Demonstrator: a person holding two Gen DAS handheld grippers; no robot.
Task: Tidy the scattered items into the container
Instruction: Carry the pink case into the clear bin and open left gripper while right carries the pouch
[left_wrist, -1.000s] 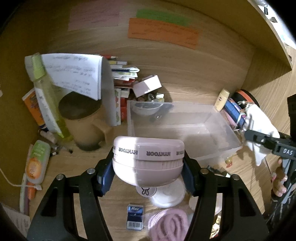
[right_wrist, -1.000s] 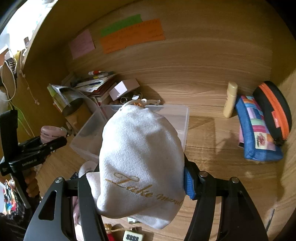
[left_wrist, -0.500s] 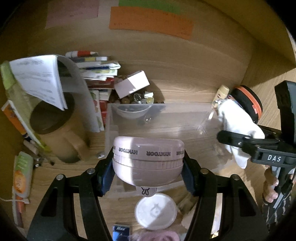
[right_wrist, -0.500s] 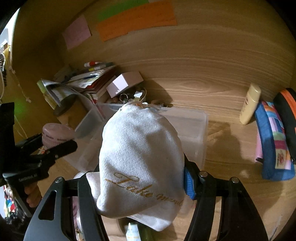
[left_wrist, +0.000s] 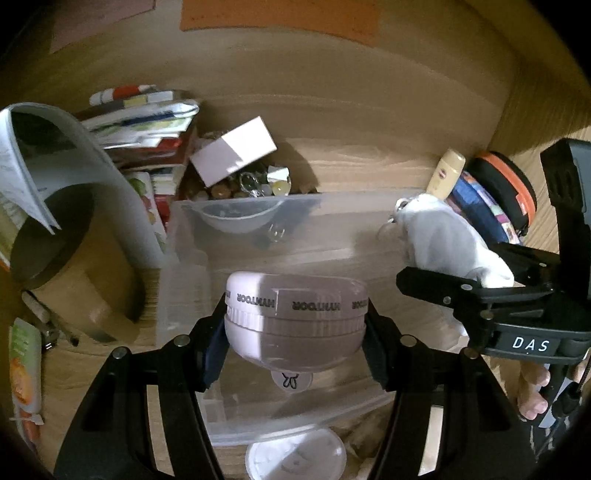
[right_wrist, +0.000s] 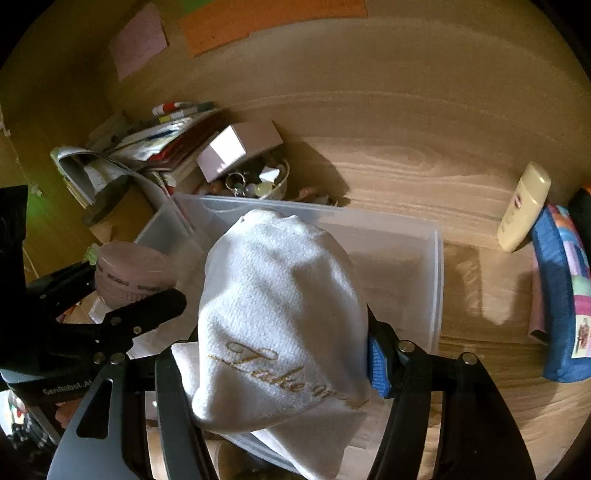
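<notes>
From your left wrist camera, your left gripper (left_wrist: 295, 325) pinches a round, smooth pink case (left_wrist: 295, 321) with a ribbed seam, held over the clear plastic bin (left_wrist: 192, 295) below it. To its right, your right gripper (left_wrist: 461, 291) carries a soft white pouch (left_wrist: 450, 240).

From your right wrist camera, your right gripper (right_wrist: 284, 354) is clamped on the woven white pouch (right_wrist: 280, 295) with gold script, above the bin (right_wrist: 436, 280). Left of it, your left gripper (right_wrist: 122, 295) holds the pink case (right_wrist: 129, 273).
</notes>
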